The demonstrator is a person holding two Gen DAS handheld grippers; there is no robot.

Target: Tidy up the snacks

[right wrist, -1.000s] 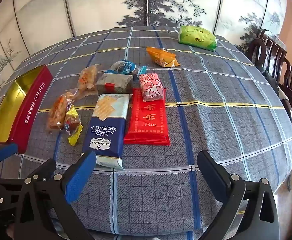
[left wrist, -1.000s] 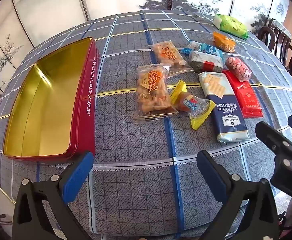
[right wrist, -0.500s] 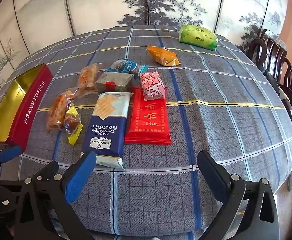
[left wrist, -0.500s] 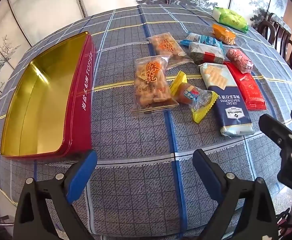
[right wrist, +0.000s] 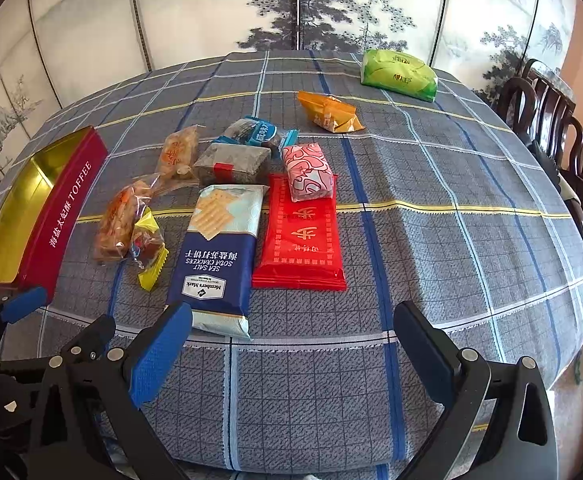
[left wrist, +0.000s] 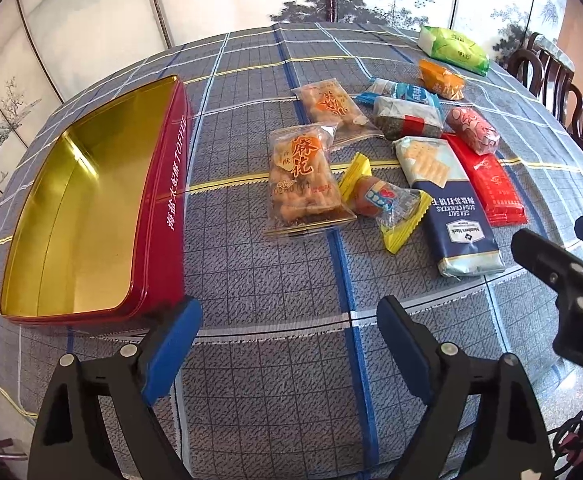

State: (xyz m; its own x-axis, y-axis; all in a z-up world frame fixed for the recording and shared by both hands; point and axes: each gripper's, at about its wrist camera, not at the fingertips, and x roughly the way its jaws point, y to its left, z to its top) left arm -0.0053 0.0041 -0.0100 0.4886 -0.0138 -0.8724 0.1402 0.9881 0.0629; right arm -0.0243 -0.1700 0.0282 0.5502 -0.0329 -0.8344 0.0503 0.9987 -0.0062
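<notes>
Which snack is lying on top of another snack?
The pink swirly packet. It lies across the far end of the flat red packet; the others mostly lie on the tablecloth.

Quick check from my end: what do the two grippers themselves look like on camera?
Both match: the left gripper and the right gripper are matte black plastic frames with two angled fingers, each tipped with a blue ribbed pad and fixed by round silver bolts. White lettering shows on the right gripper's body in the left wrist view. No sleeves are visible.

Left gripper [left wrist: 289, 322]: black frame, blue pads, silver screws.
</notes>
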